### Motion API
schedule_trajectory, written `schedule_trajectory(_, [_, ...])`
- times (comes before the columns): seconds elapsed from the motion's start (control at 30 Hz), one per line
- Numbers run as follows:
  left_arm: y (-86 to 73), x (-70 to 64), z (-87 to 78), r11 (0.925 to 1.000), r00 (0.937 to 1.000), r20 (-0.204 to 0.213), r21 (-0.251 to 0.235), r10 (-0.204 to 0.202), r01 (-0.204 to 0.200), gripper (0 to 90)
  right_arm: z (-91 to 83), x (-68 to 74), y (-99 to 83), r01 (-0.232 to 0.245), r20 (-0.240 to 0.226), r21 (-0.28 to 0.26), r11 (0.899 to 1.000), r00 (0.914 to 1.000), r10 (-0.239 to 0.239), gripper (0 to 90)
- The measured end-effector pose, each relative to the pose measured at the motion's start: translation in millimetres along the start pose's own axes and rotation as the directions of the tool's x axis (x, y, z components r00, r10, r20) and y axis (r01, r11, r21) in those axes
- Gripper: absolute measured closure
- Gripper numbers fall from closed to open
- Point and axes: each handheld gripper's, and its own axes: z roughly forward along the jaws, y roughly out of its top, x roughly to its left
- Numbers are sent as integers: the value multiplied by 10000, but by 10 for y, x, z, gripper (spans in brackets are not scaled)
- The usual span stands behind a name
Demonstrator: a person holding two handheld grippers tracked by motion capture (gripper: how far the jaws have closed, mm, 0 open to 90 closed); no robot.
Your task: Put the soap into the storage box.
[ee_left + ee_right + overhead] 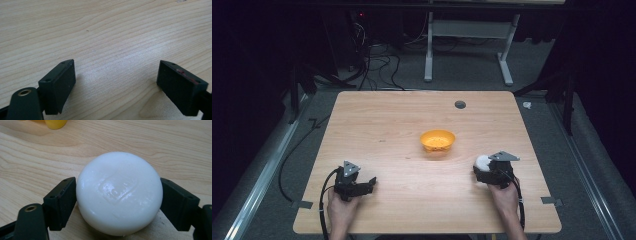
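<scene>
A round white bar of soap sits between the two black jaws of my right gripper, which press on its sides. From the high view the soap shows at the tip of that gripper, near the table's right front. An orange bowl rests near the table's middle, left of and beyond the soap; its yellow-orange edge peeks in at the top of the right gripper view. My left gripper lies at the left front, and its jaws stand wide apart over bare wood.
The wooden table has a small dark grommet near its far edge. Cables and a grey desk frame lie on the floor beyond. Metal rails run along both sides of the table.
</scene>
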Motion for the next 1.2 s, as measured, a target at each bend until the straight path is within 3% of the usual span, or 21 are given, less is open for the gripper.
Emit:
schedule_trajectory(0.73, [0, 0, 0, 10000, 10000, 0, 0, 0, 0, 161, 41, -31, 10, -420, -29, 127, 9990, 9991, 421, 244])
schedule_trajectory(1.2, [0, 0, 0, 10000, 10000, -3, 1, 2, -2, 161, -36, -76, 58, -746, -414, -153, 9971, 9964, 739, 245])
